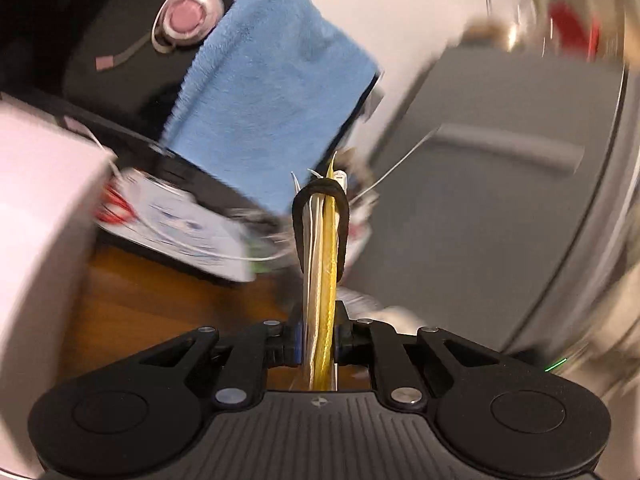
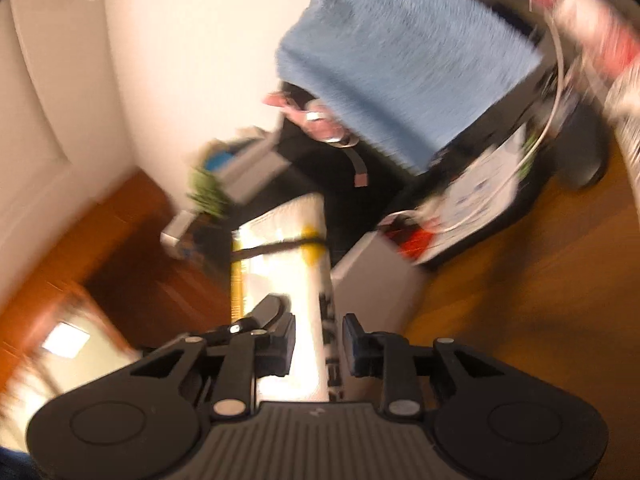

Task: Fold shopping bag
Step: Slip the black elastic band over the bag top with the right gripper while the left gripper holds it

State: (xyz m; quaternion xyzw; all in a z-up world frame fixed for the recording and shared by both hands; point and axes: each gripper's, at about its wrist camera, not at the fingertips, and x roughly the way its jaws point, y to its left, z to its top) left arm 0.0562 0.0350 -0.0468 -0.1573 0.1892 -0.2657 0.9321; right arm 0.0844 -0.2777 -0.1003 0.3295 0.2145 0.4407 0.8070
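The folded shopping bag [image 1: 320, 280] appears edge-on in the left wrist view as thin white and yellow layers, with a black elastic band [image 1: 320, 190] looped around its far end. My left gripper [image 1: 319, 344] is shut on the bag's near end. In the right wrist view the same bag [image 2: 288, 240] shows its flat white face with yellow trim and black print, the band [image 2: 276, 247] crossing it. My right gripper [image 2: 319, 344] is open, and the bag's lower part runs between its jaws. The left gripper's black finger [image 2: 264, 312] pokes in at the bag's left edge.
Both views are motion-blurred. A blue towel [image 1: 272, 92] hangs over a black chair with pink headphones [image 1: 188, 20]. A white box [image 2: 372, 280], papers with white cables [image 2: 480, 200] and wooden floor [image 2: 520, 280] lie below. A grey panel [image 1: 480, 200] stands to the right.
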